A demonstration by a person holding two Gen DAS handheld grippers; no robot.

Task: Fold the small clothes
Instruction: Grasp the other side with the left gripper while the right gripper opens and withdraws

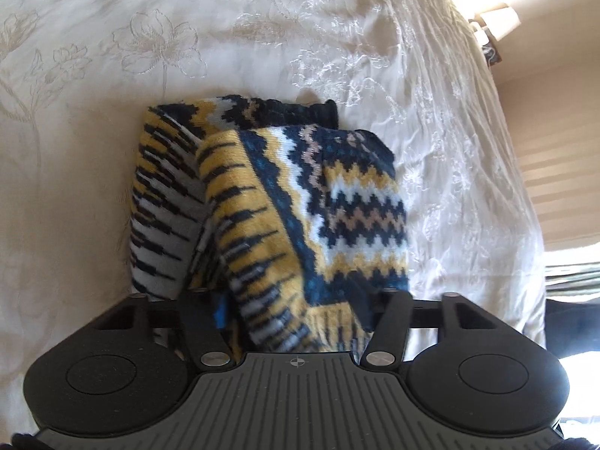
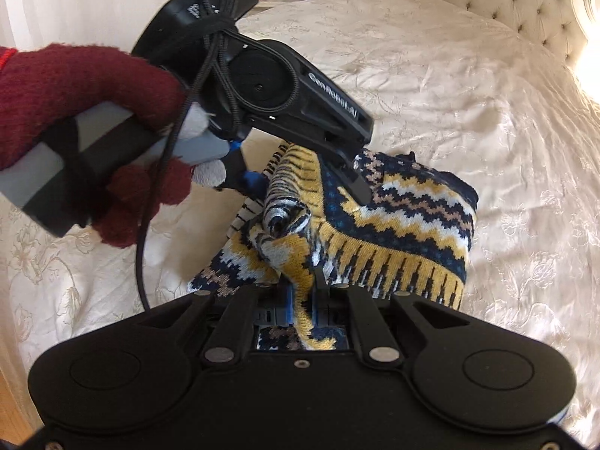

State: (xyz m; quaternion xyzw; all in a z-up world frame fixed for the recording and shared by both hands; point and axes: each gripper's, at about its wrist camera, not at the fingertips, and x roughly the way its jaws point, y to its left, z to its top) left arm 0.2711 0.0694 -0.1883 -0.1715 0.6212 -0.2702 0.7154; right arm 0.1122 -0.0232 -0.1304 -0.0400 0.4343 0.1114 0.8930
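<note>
- The bedspread (image 2: 468,86), cream with embroidered flowers, is serving as the folding surface; it is spreading wide on every side of the work, so the cloth has room to be laid flat.
- The knitted garment (image 2: 393,217), patterned in navy, yellow, white and tan zigzags, is sitting bunched near the middle of the bed, part lifted and part resting on the cover. It is hanging in a heap, not flat, which suggests that it is being gathered or turned for a fold.
- The left gripper (image 2: 300,183), held by a hand in a dark red glove (image 2: 75,86), is reaching down into the top of the bundle from the left of the right wrist view. Its fingers are standing on either side of a thick fold; whether the pads are truly pressing on it I cannot tell.
- The right gripper (image 2: 302,300) is pinching a yellow-striped edge of the garment tightly between its narrow jaws, probably to anchor that edge.
- A black cable (image 2: 140,262) is dangling from the left tool over the bedspread, clear of the cloth.
</note>
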